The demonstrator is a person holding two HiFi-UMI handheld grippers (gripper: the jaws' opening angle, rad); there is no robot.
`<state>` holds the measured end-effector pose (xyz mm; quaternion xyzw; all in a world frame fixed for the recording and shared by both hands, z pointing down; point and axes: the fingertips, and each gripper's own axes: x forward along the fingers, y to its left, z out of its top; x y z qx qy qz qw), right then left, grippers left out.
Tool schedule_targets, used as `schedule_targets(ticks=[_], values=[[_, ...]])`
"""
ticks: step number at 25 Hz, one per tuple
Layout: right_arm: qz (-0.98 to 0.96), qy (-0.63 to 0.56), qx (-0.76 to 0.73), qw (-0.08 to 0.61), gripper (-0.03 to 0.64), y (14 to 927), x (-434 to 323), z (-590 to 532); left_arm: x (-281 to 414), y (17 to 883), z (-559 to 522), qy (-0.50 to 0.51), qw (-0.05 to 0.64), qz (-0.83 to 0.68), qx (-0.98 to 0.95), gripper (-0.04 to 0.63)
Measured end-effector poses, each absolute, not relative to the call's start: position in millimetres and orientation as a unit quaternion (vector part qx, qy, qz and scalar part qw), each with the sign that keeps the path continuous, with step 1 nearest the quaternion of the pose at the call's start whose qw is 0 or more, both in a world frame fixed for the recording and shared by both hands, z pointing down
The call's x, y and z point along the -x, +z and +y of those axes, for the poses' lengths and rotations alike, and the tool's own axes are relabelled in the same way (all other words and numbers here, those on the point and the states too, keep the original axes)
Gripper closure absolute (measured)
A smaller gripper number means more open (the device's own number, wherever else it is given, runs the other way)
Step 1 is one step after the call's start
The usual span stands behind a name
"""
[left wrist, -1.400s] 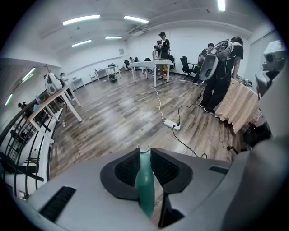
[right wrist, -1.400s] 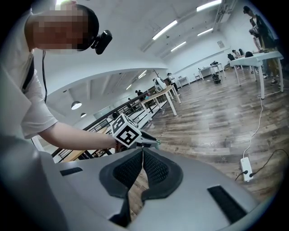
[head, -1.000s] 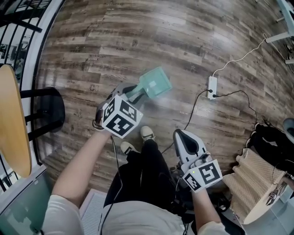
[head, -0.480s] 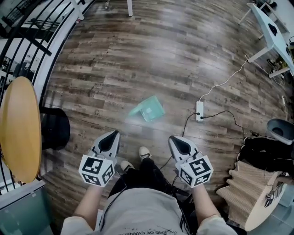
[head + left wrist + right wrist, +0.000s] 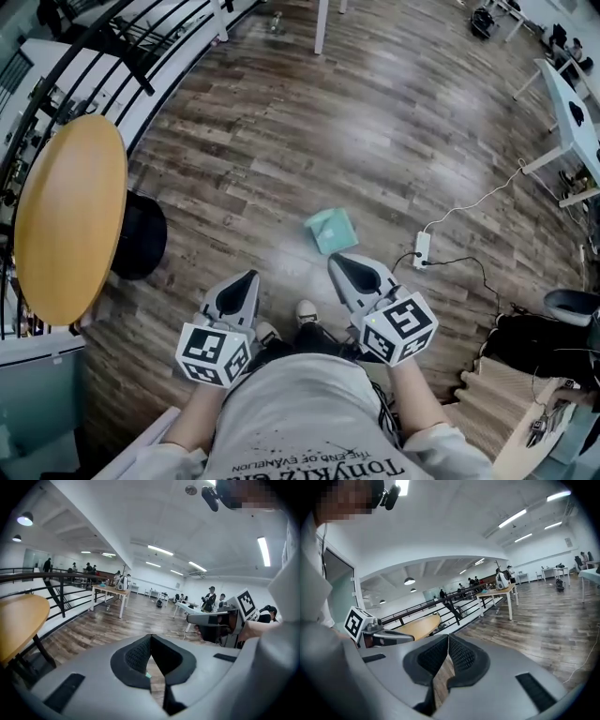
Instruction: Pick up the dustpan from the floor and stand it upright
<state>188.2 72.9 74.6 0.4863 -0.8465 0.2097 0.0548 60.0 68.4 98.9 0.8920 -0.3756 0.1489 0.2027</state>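
Dustpan (image 5: 330,231) appears upright on floor (image 5: 375,122), untouched; task likely complete. Left tool (image 5: 246,281) just closed empty; right tool (image 5: 345,265) shut, empty.

— What is lying underfoot?
— A grey-brown wood-plank floor (image 5: 375,112) is stretching across the hall, and a white power strip (image 5: 422,249) is lying on it, its cable trailing away.
— And at the left?
— A round yellow wooden tabletop (image 5: 70,216) is standing beside a black metal railing (image 5: 62,597). Long white ceiling strip lights (image 5: 160,550) are glowing overhead.
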Motion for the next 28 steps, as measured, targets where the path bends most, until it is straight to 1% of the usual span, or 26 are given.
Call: schedule_targets(ticks=[7, 17, 28], values=[[-0.851, 0.191, -0.484, 0.076, 0.591, 58, -151, 93, -53, 94, 101, 0.137, 0.200, -0.352, -0.904, 0.571], [-0.837, 0.222, -0.494, 0.083, 0.591, 75, -144, 116, -53, 95, 121, 0.147, 0.201, -0.332, -0.910, 0.571], [-0.837, 0.225, -0.492, 0.086, 0.591, 78, -139, 121, -55, 93, 124, 0.150, 0.196, -0.320, -0.915, 0.571]])
